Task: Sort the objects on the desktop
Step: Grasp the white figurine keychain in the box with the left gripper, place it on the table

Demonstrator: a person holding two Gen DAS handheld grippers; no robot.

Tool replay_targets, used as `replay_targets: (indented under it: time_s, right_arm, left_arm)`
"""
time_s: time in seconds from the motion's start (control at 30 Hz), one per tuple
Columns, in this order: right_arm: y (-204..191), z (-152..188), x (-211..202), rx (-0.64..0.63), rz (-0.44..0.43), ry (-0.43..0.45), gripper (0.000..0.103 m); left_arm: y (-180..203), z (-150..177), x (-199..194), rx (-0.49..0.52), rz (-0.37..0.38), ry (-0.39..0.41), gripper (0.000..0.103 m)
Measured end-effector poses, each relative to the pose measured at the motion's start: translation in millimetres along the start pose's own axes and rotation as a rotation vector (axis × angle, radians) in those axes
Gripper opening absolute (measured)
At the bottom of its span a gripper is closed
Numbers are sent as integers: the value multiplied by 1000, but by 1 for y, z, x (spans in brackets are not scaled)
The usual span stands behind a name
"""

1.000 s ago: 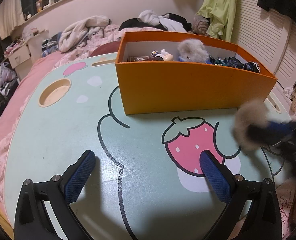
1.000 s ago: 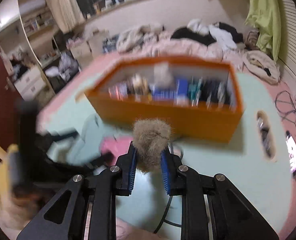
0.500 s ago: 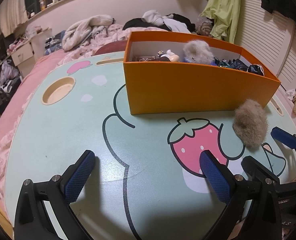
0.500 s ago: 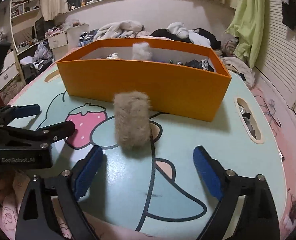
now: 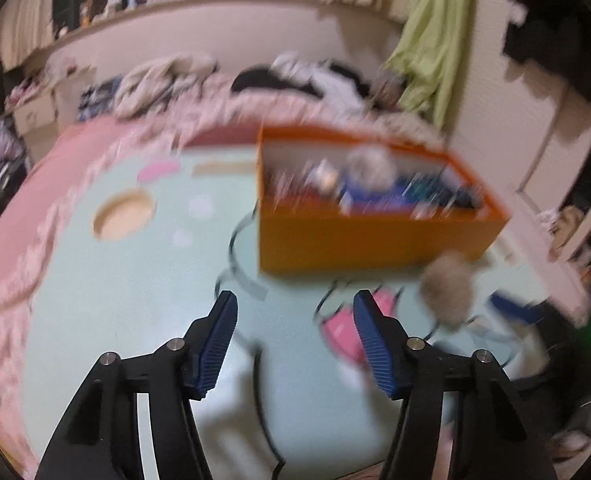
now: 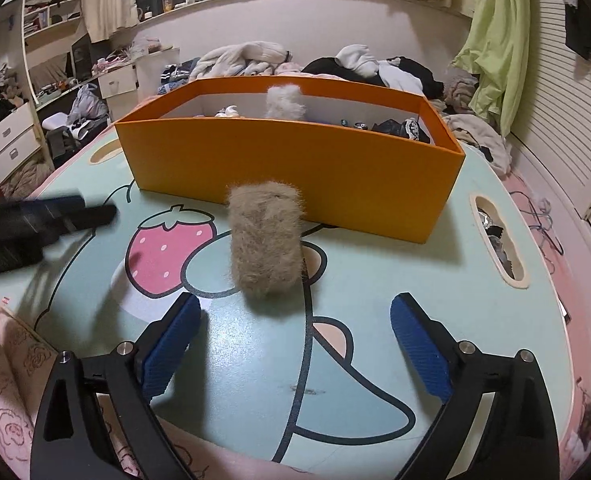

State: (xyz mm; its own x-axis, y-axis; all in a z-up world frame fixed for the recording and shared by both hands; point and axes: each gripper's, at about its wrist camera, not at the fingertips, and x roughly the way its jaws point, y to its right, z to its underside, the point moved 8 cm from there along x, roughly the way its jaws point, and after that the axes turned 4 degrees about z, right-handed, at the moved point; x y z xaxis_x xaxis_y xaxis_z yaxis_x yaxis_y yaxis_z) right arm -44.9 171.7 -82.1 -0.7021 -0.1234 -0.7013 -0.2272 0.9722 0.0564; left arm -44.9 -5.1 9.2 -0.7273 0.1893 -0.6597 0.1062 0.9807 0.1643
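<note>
the fluffy ball [image 6: 264, 236] lies on the tabletop [image 6: 375, 280] just ahead of the right gripper [image 6: 293, 340], whose jaws are opening with nothing between. the left gripper [image 5: 295, 340] is closing on nothing. the orange box [image 6: 295, 164] waits behind, likely for sorting.

— How is the left wrist view rendered?
— Heavily smeared by motion blur; edges are bent by fisheye distortion.
— And the right wrist view?
— Sharp, evenly lit indoors; soft shadows are cast nearby.

Box [image 6: 295, 164] sits toward table's [image 6: 375, 360] far edge, a fur piece [image 6: 283, 100] and small items inside. Second fur piece [image 6: 265, 240] on table just before box's near wall, touching or not unclear.
</note>
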Motion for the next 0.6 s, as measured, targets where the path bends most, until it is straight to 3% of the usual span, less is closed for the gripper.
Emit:
replay_targets:
  time_s: [0.07,0.17,0.3,0.47,0.6]
  right_arm:
    - [0,0,0,1,2,0,97]
    - [3,0,2,0,-1,0,97]
    - [2,0,2,1,1,0,97]
    - [1,0,1,2,1,1,97]
    - [0,0,1,2,1,1,97]
  left_arm:
    - [11,-25,-9,41,38,21,59]
    - [28,-67,3,97,94,-26,59]
    - [25,-102,60,137,14,-164,59]
    - [24,-98,121,178,-28,-332,55]
    - [19,-85,149,208,-90,-414,45]
